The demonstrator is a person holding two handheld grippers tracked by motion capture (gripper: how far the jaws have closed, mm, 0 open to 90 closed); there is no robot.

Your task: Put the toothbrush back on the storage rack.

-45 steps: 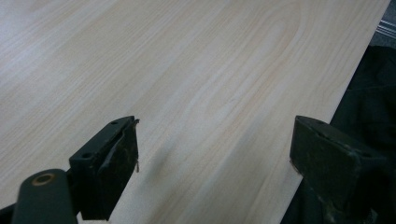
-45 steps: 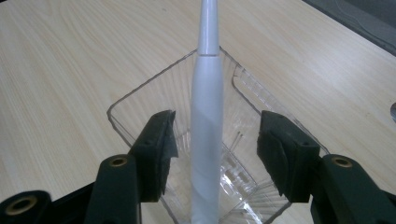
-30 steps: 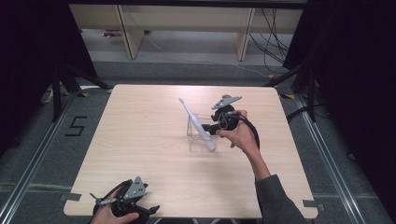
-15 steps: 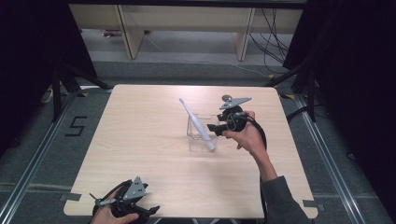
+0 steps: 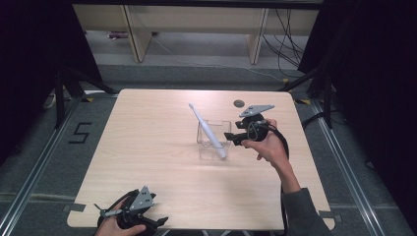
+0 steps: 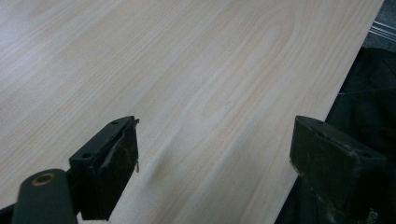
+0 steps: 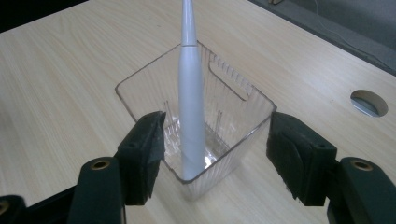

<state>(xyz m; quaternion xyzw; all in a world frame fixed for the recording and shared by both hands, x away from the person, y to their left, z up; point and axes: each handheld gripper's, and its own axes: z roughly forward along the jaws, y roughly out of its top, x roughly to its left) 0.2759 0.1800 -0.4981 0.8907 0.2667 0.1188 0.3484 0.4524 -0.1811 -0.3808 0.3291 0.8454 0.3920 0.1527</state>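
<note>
A clear ribbed plastic cup point(image 5: 213, 140) is standing near the middle of a light wooden table point(image 5: 147, 147), with a white electric toothbrush point(image 5: 206, 129) leaning inside it, its head cut off at the top of the right gripper view. The right gripper point(image 7: 212, 149) is hovering just beside the cup, jaws spread wide on either side of its near corner, touching nothing. At the table's near edge, the left gripper point(image 6: 215, 168) is resting with jaws wide apart over bare wood, the hand holding it partly cropped in the high view. A round cable hole point(image 5: 239, 103) is showing near the far edge.
</note>
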